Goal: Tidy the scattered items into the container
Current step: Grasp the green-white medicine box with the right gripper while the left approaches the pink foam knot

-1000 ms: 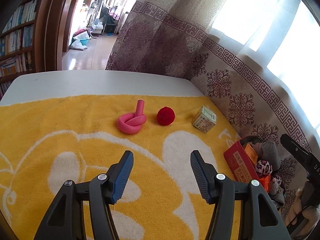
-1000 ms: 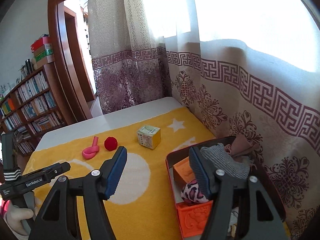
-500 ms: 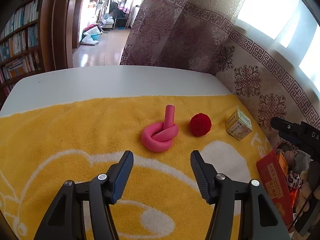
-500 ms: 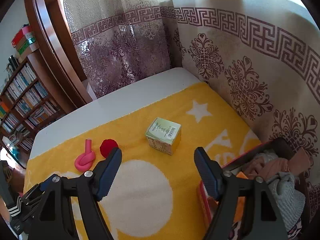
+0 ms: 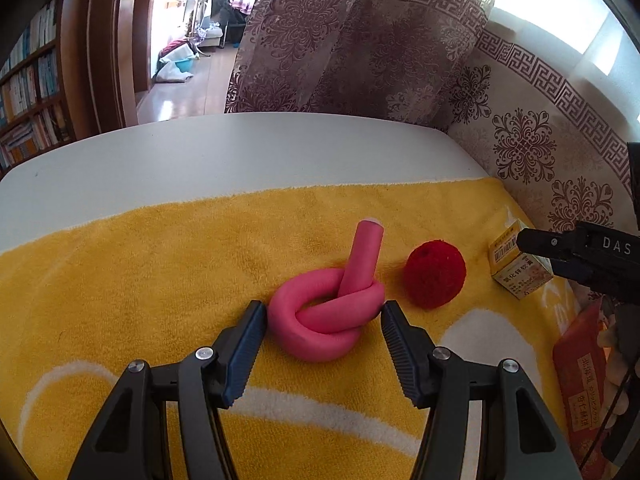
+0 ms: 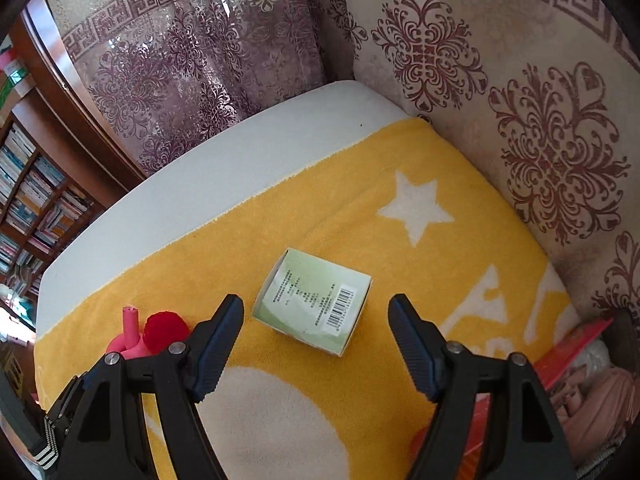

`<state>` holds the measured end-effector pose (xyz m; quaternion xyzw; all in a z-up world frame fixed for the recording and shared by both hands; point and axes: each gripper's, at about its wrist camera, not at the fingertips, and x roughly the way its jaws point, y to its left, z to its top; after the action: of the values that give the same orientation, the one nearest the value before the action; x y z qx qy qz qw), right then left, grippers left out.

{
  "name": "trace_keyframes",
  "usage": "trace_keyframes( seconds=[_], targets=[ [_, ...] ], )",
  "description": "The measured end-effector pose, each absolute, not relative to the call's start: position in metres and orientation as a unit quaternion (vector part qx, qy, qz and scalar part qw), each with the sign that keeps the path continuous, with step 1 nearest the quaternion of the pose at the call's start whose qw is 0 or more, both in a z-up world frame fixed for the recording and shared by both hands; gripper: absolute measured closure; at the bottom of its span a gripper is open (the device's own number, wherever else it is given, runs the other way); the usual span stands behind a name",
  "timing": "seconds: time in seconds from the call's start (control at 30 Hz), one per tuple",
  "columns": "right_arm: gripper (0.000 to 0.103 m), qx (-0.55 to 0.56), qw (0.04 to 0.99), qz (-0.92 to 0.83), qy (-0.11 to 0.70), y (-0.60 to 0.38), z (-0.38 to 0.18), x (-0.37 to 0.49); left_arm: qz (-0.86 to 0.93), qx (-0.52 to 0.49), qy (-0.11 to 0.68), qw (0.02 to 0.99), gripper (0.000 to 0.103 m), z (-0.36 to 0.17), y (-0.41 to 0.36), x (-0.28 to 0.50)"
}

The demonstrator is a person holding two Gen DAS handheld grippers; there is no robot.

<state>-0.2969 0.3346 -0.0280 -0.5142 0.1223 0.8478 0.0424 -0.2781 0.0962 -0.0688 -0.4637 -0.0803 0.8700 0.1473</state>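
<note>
A pink foam tube tied in a knot (image 5: 326,314) lies on the yellow towel (image 5: 160,272). My left gripper (image 5: 323,314) is open, its tips flanking the knot's near side without squeezing it. A red pompom (image 5: 434,274) sits just right of the knot. Further right lies a small pale green box (image 6: 316,304). My right gripper (image 6: 316,309) hangs over it, open wide, a tip on either side and clear of the box. One black finger (image 5: 536,240) of the right gripper shows in the left wrist view. The red container (image 6: 576,338), holding soft items, stands at the right.
The towel (image 6: 360,208) covers a white table (image 5: 240,148) whose bare strip runs along the far edge. Patterned curtains (image 6: 540,140) hang close behind and to the right. A bookshelf (image 5: 28,92) and a doorway lie beyond the table's left end.
Both grippers have dropped and moved forward. The left one has come up to the pink knot. The right one has left the container and now hangs over the box, its jaws a little wider.
</note>
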Motion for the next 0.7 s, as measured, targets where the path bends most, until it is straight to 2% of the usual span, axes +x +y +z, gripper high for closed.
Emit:
trace_keyframes(
  seconds=[0.17, 0.2, 0.23, 0.33, 0.4, 0.47, 0.7],
  targets=[
    [0.025, -0.535, 0.037, 0.833, 0.132, 0.334, -0.047, -0.305, 0.874, -0.455, -0.081, 0.149, 0.042, -0.070, 0.096, -0.281],
    [0.028, -0.538, 0.037, 0.832, 0.132, 0.334, -0.049, -0.306, 0.875, -0.453, -0.083, 0.149, 0.043, -0.070, 0.096, -0.281],
    [0.037, -0.539, 0.036, 0.831, 0.132, 0.335, -0.051, -0.305, 0.876, -0.451, -0.083, 0.150, 0.046, -0.069, 0.095, -0.280],
    [0.040, -0.532, 0.039, 0.837, 0.124, 0.336, -0.048, -0.302, 0.879, -0.446, -0.083, 0.147, 0.046, -0.068, 0.093, -0.277],
    [0.041, -0.523, 0.036, 0.843, 0.122, 0.335, -0.041, -0.298, 0.881, -0.443, -0.082, 0.142, 0.046, -0.066, 0.092, -0.274],
    [0.041, -0.512, 0.030, 0.850, 0.122, 0.334, -0.032, -0.291, 0.883, -0.440, -0.082, 0.139, 0.051, -0.062, 0.091, -0.271],
    [0.041, -0.474, 0.005, 0.871, 0.130, 0.333, 0.008, -0.259, 0.891, -0.423, -0.085, 0.143, 0.051, -0.045, 0.091, -0.254]
  ],
)
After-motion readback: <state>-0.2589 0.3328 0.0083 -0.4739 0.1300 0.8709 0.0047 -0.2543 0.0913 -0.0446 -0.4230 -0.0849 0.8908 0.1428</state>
